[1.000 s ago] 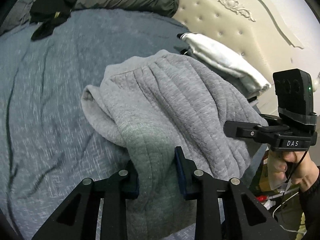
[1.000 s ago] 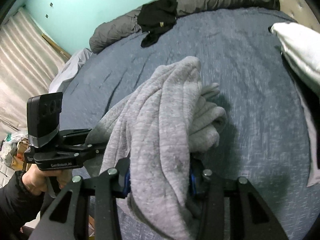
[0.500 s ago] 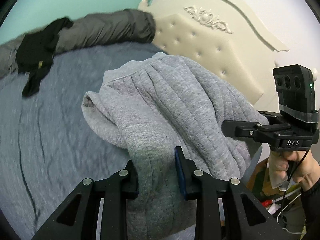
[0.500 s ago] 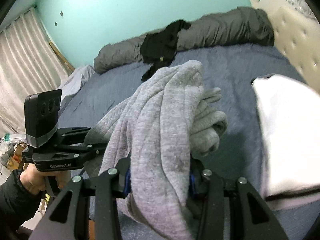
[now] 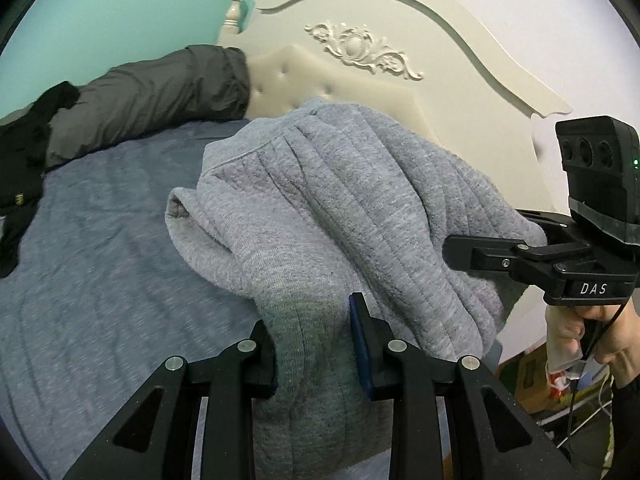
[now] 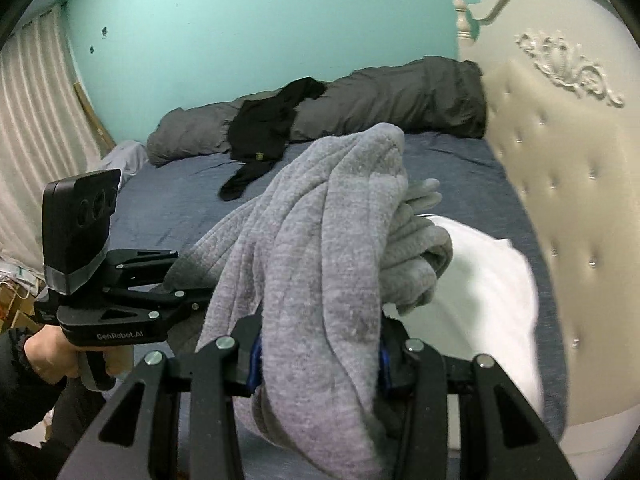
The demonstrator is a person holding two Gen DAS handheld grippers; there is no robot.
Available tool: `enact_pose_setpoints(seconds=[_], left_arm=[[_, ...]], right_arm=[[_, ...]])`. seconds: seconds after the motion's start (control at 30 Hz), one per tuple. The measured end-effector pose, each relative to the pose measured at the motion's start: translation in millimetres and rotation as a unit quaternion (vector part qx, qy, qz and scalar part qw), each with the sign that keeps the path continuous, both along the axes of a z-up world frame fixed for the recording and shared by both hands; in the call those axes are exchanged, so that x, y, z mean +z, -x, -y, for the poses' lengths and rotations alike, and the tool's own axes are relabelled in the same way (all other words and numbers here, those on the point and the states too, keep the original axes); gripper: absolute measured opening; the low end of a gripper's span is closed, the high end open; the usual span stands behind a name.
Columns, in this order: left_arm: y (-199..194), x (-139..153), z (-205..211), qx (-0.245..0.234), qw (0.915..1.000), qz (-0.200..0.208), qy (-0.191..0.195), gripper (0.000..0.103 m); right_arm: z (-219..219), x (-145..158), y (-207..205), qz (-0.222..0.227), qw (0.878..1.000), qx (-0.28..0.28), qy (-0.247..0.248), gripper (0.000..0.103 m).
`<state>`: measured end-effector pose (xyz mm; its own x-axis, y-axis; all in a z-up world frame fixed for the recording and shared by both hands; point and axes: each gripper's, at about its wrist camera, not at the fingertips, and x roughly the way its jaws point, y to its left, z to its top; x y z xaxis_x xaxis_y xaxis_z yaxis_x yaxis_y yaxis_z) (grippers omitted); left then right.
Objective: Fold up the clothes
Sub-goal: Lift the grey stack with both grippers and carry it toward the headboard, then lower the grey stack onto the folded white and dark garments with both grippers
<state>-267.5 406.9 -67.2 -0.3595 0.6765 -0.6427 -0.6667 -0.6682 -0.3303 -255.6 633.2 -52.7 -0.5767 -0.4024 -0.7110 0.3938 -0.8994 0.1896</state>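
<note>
Both grippers are clamped on the same grey sweatshirt [image 5: 320, 216]: your left gripper [image 5: 312, 344] has a thick roll of the fabric pinched between its blue pads, and your right gripper [image 6: 318, 354] has a similar bunch squeezed between its own, so neither pair of jaws is free or fully together. The garment sits bundled between the two tools, lifted above the blue bedspread [image 5: 100, 280] rather than lying on it, with one end hanging down below the left gripper and loose folds spilling forward over the right one. Holding it at two points like this looks meant to keep the bundle compact while you carry it, so it does not unroll. From the right wrist view you can see a white folded item [image 6: 480, 280] lying on the bed just beyond the sweatshirt, near the cream tufted headboard [image 6: 560, 160]; that seems the likely place to set this piece down, on or beside it. Far across the bed a black garment [image 6: 264, 128] lies draped over a rolled dark grey duvet [image 6: 400, 100], well apart from what you hold and probably next in line. Your hand [image 5: 588, 332] on the right tool's grip shows at the edge of the left view. Keep both grips firm until the bundle is over its spot, since the hanging end could drag or open the fold.
</note>
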Motion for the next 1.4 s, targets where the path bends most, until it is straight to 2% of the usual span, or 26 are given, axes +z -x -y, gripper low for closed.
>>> enact_pose_setpoints(seconds=[0.2,0.4,0.6,0.73,0.8,0.87,1.03,1.2,1.3,1.33,1.37,1.4], left_arm=[[7.2,-19.2,-58.7,0.000,0.9997,0.022,-0.010,0.030],[5.8,-51.6,-98.6,-0.008,0.9987,0.050,-0.004,0.030],[10.9,-77.4,-104.9,-0.001,0.9972,0.074,-0.013,0.031],[15.5,-79.2,-97.2,-0.004,0.9953,0.093,-0.026,0.037],[17.3,-76.0,-88.6,0.005,0.9943,0.100,-0.036,0.042],[17.2,-70.2,-78.0,0.015,0.9943,0.097,-0.043,0.043],[8.4,-43.4,-47.9,0.044,0.9979,0.034,-0.035,0.048],[2.7,-30.3,-50.9,0.026,0.9997,-0.005,-0.004,0.049],[-4.7,-21.5,-61.4,0.009,0.9997,-0.023,0.001,0.049],[-6.4,-20.0,-65.6,0.003,0.9996,-0.027,0.005,0.049],[-8.0,-19.2,-70.0,-0.001,0.9995,-0.029,0.009,0.049],[-9.5,-18.6,-74.9,-0.005,0.9993,-0.034,0.015,0.049]], right_arm=[[-54.4,-9.9,17.5,0.005,1.000,-0.007,-0.029,0.042],[-104.5,-51.5,24.8,0.033,0.999,-0.019,-0.037,0.042],[-146.5,-97.8,25.6,0.068,0.996,-0.060,0.004,0.045],[-159.3,-105.6,26.4,0.080,0.992,-0.081,0.048,0.054],[-164.8,-103.3,23.7,0.076,0.990,-0.100,0.062,0.061],[-168.8,-98.0,17.0,0.064,0.989,-0.120,0.062,0.067],[-172.9,-82.9,5.2,0.043,0.986,-0.151,0.051,0.069],[-183.9,-61.6,-7.8,0.005,0.978,-0.208,0.033,0.070],[-183.3,-40.8,-19.6,-0.038,0.974,-0.220,0.039,0.070],[-180.2,-34.5,-24.3,-0.053,0.974,-0.217,0.046,0.065],[-174.1,-28.6,-26.1,-0.063,0.975,-0.209,0.053,0.050],[-167.0,-25.5,-24.6,-0.066,0.976,-0.199,0.054,0.043]])
